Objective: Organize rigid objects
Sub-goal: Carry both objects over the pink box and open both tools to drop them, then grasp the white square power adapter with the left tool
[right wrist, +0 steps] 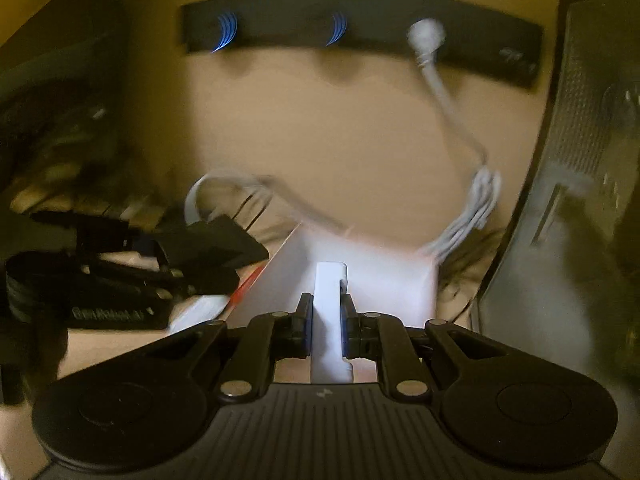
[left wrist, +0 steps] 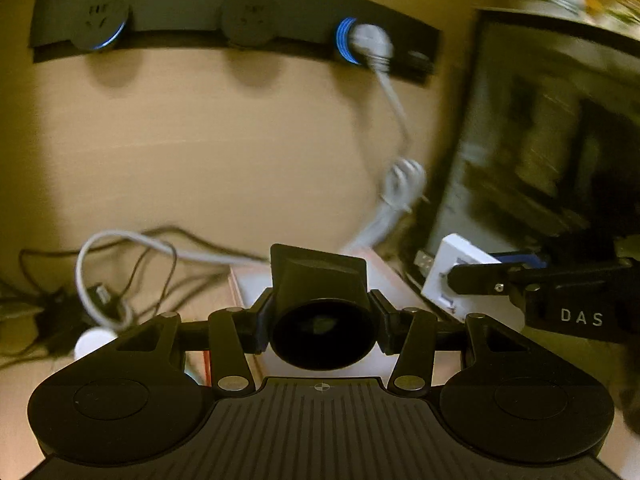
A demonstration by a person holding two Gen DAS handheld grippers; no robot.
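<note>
I see the beige wall (left wrist: 224, 152) filling most of both views, with a long dark socket strip (left wrist: 192, 4) mounted across it, its round outlets ringed in blue. To the right stands a dark glass-fronted appliance (left wrist: 552, 136), blurred; I cannot tell what it is. A grey-white cable (left wrist: 394, 100) hangs from a plug in the strip's right outlet and bunches into a coil beside the appliance. On the counter lies a flat white box (right wrist: 360, 280) with a red edge, and thinner dark wires (left wrist: 152, 256) tangle to its left.

My left gripper (left wrist: 320, 312) has its jaws partly spread and clamped on a black wedge-shaped object (left wrist: 318, 280) with a round hollow end facing the camera, held above the white box. My right gripper (right wrist: 327, 320) is closed tight on a thin white flat piece (right wrist: 330, 300), seen edge-on in its own view; in the left view it reads as a small white rectangular plate (left wrist: 456, 272) at the fingertip, just beside the appliance
</note>
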